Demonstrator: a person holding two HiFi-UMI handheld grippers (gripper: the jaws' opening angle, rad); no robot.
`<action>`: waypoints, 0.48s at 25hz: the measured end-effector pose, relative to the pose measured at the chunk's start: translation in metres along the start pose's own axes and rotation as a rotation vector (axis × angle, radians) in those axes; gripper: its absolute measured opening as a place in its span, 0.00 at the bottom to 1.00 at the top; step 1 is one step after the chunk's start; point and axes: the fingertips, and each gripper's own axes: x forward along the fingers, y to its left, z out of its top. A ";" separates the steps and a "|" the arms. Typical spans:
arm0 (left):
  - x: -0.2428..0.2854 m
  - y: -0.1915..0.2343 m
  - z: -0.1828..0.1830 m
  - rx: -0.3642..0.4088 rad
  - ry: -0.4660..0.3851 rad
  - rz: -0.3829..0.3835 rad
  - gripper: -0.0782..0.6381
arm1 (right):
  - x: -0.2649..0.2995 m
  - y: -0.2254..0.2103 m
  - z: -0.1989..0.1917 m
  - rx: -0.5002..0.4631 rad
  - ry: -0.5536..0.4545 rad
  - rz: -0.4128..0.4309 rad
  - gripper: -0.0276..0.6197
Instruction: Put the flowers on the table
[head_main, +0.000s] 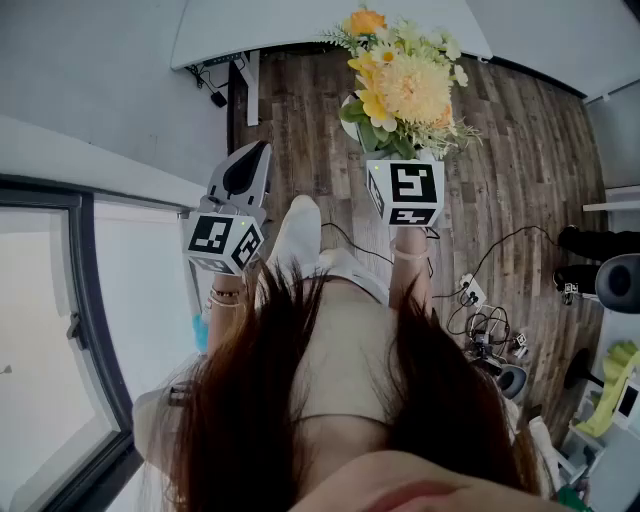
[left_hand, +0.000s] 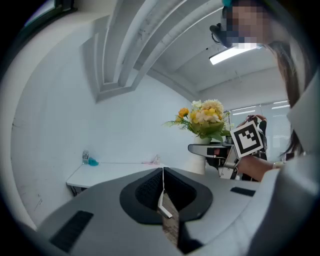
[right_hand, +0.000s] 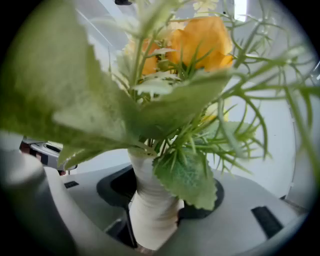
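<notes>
Setting: wood floor, with a white bench ahead of us along a pale wall, and a window at our left.

Item: flowers, yellow and orange with green leaves, standing upright in a white ribbed vase. We find them in the air over the floor, close to the bench's near edge and not yet set down.

Right claw: held level, with its jaws wide and pressed on either side of the vase.

Left claw: jaws together with nothing between them, held off to the side and tilted down.

Step in hand: by our reading, the carry toward the bench.

Next move: we judge it needs the vase brought forward past the rounded edge, lowered with its base flat, and the jaws parted only once it stands.

Edges: the bench front curves, so we would place the vase well in from the rim.

Open room:
- The bench top is mostly bare.
- A small bottle with something blue beside it sits at one end.
- A pink bit lies further along.
- Cables lie on the floor to our right, away from the path.
</notes>
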 end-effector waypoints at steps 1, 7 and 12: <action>0.001 0.000 -0.001 0.002 0.001 -0.002 0.12 | 0.001 0.000 0.000 -0.002 -0.002 -0.001 0.44; 0.007 0.002 -0.003 0.005 0.007 -0.014 0.12 | 0.005 -0.002 -0.002 -0.006 -0.004 -0.007 0.44; 0.016 0.009 -0.005 0.003 0.015 -0.025 0.12 | 0.015 -0.007 -0.004 -0.008 -0.009 -0.020 0.44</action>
